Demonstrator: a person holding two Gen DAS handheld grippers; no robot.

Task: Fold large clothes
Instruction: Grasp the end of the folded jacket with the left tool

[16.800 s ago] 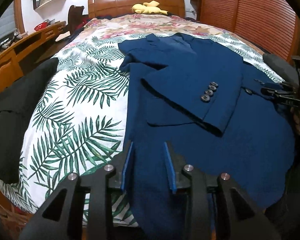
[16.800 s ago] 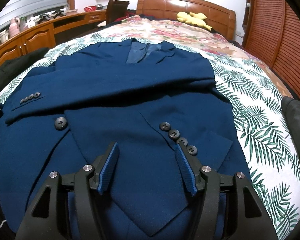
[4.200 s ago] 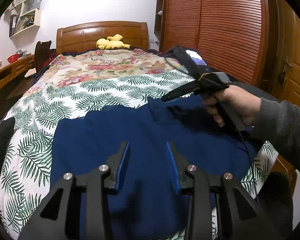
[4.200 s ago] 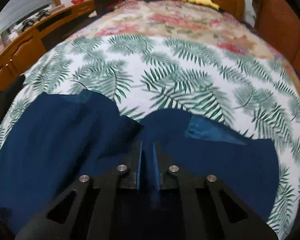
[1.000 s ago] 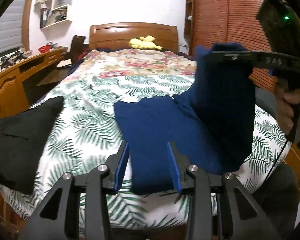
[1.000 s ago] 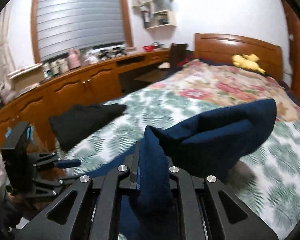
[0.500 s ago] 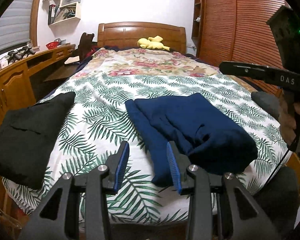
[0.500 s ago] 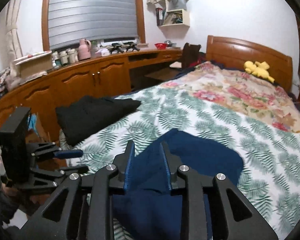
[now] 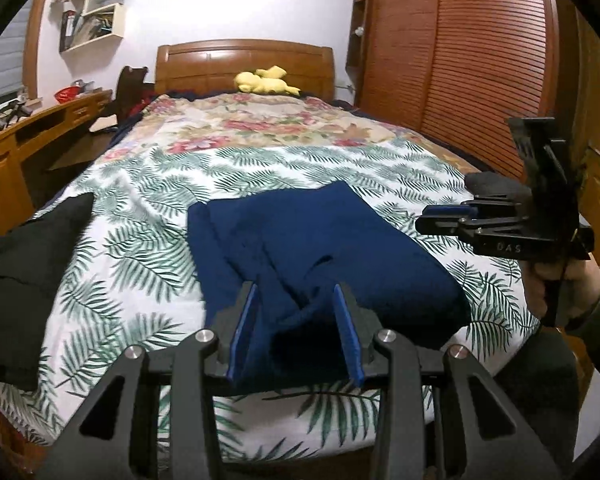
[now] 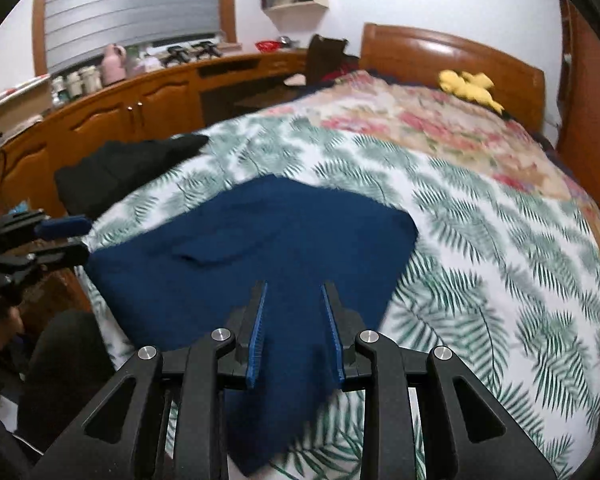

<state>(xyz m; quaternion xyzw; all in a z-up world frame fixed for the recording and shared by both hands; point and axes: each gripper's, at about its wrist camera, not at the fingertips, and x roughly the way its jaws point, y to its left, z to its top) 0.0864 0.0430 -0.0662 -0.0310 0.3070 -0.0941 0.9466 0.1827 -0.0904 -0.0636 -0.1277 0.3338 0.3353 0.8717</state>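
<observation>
The folded jacket [image 9: 320,240] lies on the bed [image 9: 148,248]; both tools, left [image 9: 296,332] and right [image 10: 294,334], gape narrowly, gripping nothing, the right at 3 o'clock.

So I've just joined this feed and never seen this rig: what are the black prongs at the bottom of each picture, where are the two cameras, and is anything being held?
There is no robot here. A person holds a hand-held gripper in each hand, and each carries a wide-angle camera looking forward along its two fingers. Those fingers are the black prongs with blue pads.

One picture comes from the left gripper, the other from the right gripper. The left view also shows the right gripper from the side, held in the person's hand.

On the palm-leaf bedspread lies a folded navy jacket, near the foot of the bed. A black garment lies at the bed's left edge, and a yellow plush toy sits by the headboard.

Nothing is gripped. The right fingers have just been opening, and the jacket lies below both pairs.
</observation>
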